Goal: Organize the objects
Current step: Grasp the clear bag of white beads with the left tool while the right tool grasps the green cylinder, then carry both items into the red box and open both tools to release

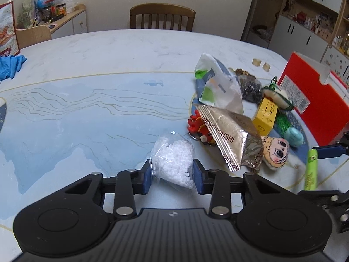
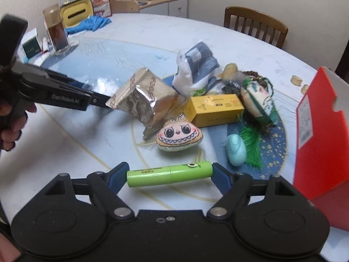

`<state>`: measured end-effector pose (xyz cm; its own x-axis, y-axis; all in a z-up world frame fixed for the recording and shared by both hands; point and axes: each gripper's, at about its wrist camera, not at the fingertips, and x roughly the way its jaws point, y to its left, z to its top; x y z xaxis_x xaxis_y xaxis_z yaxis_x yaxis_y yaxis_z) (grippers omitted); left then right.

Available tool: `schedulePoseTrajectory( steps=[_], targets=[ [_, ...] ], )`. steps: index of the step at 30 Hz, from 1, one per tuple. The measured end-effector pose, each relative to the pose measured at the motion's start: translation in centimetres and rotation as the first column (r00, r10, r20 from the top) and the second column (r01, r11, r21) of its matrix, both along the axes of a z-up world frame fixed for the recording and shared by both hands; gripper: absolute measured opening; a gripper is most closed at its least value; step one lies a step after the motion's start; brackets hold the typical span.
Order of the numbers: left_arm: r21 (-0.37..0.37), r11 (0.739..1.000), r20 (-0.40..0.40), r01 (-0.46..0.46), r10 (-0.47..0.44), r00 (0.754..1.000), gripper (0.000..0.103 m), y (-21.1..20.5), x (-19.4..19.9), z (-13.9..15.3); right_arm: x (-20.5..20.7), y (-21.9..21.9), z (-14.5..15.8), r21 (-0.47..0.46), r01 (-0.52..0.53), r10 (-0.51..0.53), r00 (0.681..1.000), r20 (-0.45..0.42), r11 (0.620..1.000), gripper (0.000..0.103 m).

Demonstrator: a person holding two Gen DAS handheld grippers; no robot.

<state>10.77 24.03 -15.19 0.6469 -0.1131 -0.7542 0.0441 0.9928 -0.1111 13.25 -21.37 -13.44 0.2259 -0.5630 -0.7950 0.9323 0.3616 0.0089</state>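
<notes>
A clear bag of white pellets (image 1: 174, 159) lies on the blue-patterned table (image 1: 87, 120), and my left gripper (image 1: 172, 174) is shut on it, one blue pad pressed on each side. My right gripper (image 2: 169, 173) is shut on a lime-green tube (image 2: 152, 175), held lengthwise end to end between the pads. The left wrist view shows that tube (image 1: 310, 170) at the far right. A pile lies just beyond: a silver foil packet (image 2: 148, 100), a white-and-blue pouch (image 2: 196, 65), a yellow box (image 2: 214, 110), a plush face (image 2: 180, 136) and a teal egg-shaped thing (image 2: 236, 150).
An open red box (image 2: 318, 135) stands at the right table edge. A red toy (image 1: 197, 126) lies under the foil packet. Far left are a glass jar (image 2: 57, 30), blue cloth (image 2: 91, 24) and a yellow tissue holder (image 2: 76, 13). A wooden chair (image 1: 162, 17) stands behind the table.
</notes>
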Motion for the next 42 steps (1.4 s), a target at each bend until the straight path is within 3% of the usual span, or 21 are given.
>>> schedulePoseTrajectory(
  steps=[11, 21, 30, 42],
  targets=[
    [-0.013, 1.000, 0.087, -0.006, 0.007, 0.996, 0.037, -1.6, -1.5, 6.1, -3.5, 1.7, 6.3, -0.088, 0.025, -0.021, 0.999, 0.040, 0.996, 0.080],
    [-0.050, 0.997, 0.094, 0.057, -0.052, 0.994, 0.037, -8.5, -0.4, 10.4, -10.6, 1.7, 9.9, -0.120, 0.073, -0.065, 0.995, 0.072, 0.990, 0.080],
    [-0.055, 0.988, 0.100, 0.144, -0.138, 0.985, 0.037, -16.7, 1.5, 12.2, -17.8, 2.2, 10.9, -0.149, 0.123, -0.114, 0.991, 0.063, 0.981, 0.080],
    [-0.037, 0.967, 0.061, 0.251, -0.249, 0.967, 0.037, -26.8, 6.6, 12.1, -26.2, 1.6, 9.5, -0.143, 0.217, -0.213, 0.976, 0.041, 0.966, 0.080]
  ],
)
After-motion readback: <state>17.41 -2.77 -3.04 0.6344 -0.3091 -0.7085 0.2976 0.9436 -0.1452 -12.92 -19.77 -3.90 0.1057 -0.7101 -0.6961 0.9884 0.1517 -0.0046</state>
